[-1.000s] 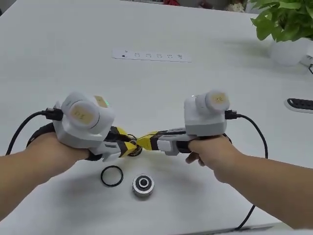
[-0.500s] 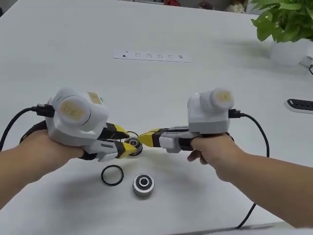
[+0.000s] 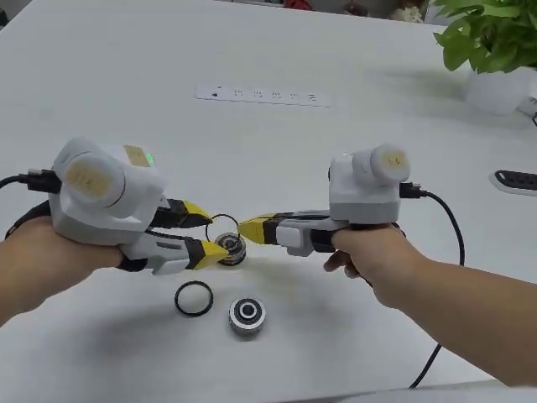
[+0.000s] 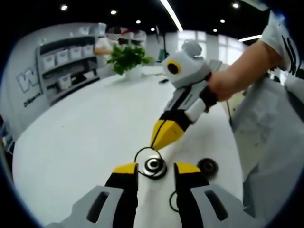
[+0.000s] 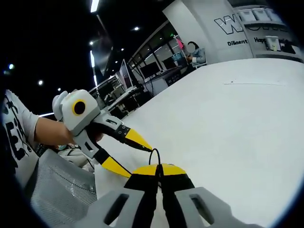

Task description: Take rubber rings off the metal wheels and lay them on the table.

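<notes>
My left gripper (image 3: 210,233) is open, its yellow jaws spread on either side of a metal wheel (image 3: 229,248) that sits on the white table (image 3: 277,159). In the left gripper view the wheel (image 4: 153,165) lies just past my own jaw tips (image 4: 156,168). My right gripper (image 3: 248,228) comes in from the right, shut on a thin black rubber ring (image 3: 221,225) that loops up over the wheel. In the right gripper view the ring (image 5: 154,156) pokes out of my shut gripper (image 5: 159,170). Whether the ring still touches the wheel is unclear.
A loose black rubber ring (image 3: 194,299) and a bare metal wheel (image 3: 247,313) lie on the table nearer to me. A white power strip (image 3: 260,95) lies farther back, a potted plant (image 3: 495,50) at the far right and a black power strip (image 3: 513,179) beside it.
My left gripper has opened and drawn back to the left, leaving the wheel on the table. The right gripper keeps its grip on the ring, which now loops clear above the wheel.
</notes>
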`<state>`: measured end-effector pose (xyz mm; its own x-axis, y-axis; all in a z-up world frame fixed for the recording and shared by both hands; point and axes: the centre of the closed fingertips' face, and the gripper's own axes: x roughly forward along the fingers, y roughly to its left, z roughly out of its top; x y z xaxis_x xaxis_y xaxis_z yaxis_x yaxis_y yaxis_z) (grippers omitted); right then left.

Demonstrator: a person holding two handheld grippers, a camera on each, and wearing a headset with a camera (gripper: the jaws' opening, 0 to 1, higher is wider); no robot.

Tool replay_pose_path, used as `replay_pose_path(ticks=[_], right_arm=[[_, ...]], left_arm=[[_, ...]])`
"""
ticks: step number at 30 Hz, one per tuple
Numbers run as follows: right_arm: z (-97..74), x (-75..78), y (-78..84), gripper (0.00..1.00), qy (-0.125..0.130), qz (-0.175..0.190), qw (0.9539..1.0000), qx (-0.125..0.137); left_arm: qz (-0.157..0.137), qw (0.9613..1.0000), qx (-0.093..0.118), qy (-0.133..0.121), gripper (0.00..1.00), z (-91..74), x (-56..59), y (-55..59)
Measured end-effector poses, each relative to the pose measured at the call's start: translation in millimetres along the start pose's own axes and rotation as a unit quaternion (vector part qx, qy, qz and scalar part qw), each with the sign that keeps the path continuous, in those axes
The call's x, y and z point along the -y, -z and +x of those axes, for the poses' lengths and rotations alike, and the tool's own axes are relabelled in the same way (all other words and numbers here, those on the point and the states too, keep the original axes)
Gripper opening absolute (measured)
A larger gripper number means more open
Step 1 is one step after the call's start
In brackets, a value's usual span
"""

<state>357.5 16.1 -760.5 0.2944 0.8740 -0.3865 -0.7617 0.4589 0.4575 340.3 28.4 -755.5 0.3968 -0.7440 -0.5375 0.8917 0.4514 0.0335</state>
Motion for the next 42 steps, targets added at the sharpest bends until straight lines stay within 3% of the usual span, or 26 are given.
replay_pose_path(ticks=[17, 42], right_arm=[[-0.3, -11.3, -6.4, 0.00, -0.011, 0.001, 0.9999, 0.008], [9.2, -15.1, -3.7, 0.00, -0.026, -0.002, 0.9997, -0.006]], left_arm=[[-0.006, 0.9998, 0.016, -0.012, 0.47, -27.6, -4.2, -0.8], [-0.025, 0.9994, 0.025, -0.007, 0.70, -57.9, 0.2, 11.3]])
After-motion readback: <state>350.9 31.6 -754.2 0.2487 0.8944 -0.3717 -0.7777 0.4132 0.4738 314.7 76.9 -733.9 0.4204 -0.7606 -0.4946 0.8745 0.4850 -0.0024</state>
